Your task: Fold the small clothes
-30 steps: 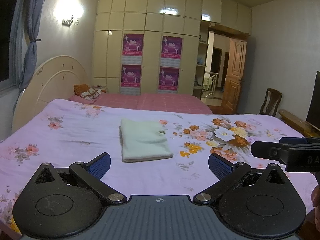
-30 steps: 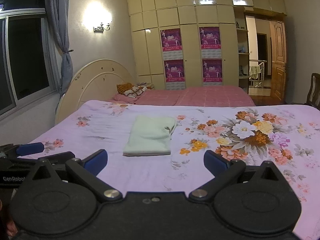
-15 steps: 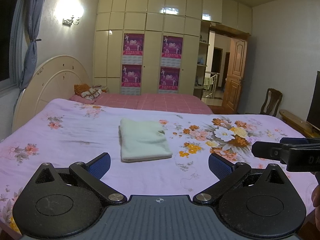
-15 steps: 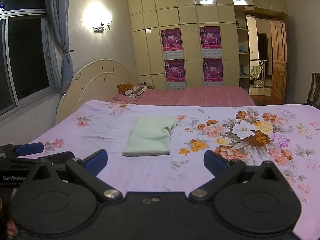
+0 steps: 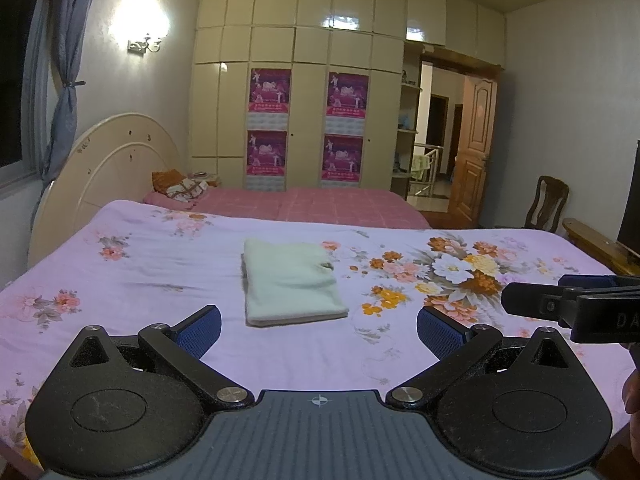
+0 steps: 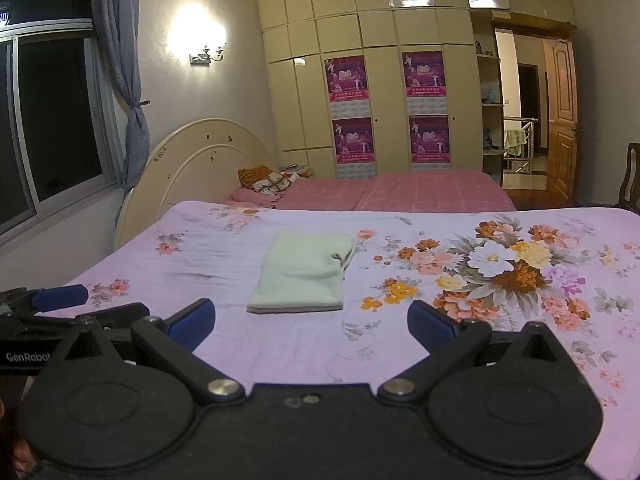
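My left tongs (image 5: 318,328) stand wide apart with nothing between them, held low over the near edge of the bed (image 5: 160,272). My right tongs (image 6: 311,322) are spread just as wide and also empty, level with the left ones and just beside them; in the left wrist view their fingers (image 5: 536,300) reach in from the right, and in the right wrist view the blue-tipped fingers (image 6: 60,296) of the left tongs show at the left edge.

The pale green garment (image 5: 294,282) lies folded into a neat rectangle on the lilac flowered bedspread (image 5: 452,268), flat, left of the big flower bouquet print and out ahead of both tongs, apart from either. In the right wrist view the same garment (image 6: 306,272) sits centred ahead of the gap, with a small dark notch along its right edge.

Beyond the bed is a second bed with a pink checked cover (image 6: 400,194) and pillows (image 6: 266,180) at its left end. A cream wardrobe (image 5: 304,80) carrying four purple posters fills the far wall, with a lit wall lamp (image 5: 142,42) to its left and an open wooden door (image 5: 474,160) to its right.
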A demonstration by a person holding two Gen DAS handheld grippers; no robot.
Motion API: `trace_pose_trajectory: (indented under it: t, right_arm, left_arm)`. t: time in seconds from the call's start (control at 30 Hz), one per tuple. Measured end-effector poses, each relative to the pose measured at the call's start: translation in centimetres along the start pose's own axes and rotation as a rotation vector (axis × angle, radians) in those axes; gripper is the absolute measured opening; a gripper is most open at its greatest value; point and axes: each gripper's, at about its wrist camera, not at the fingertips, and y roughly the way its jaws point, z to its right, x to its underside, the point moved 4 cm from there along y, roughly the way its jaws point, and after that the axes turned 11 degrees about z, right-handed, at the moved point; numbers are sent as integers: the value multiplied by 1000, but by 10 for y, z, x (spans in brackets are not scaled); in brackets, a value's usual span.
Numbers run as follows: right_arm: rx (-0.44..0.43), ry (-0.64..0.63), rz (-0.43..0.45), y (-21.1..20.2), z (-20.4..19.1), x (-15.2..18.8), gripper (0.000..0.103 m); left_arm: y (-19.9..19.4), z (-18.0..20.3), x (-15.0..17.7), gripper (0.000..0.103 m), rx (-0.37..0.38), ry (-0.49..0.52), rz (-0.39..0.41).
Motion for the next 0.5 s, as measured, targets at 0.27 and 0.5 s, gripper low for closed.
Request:
trace_pose_trajectory:
  t: [0.27, 0.5]
  right_arm:
    - [-2, -4, -4, 2, 0, -1, 102]
    - [6, -5, -7, 1, 2, -2, 102]
  left_arm:
    - [-2, 2, 0, 103, 7, 17, 26]
    - [-3, 2, -2, 103, 32, 0, 41]
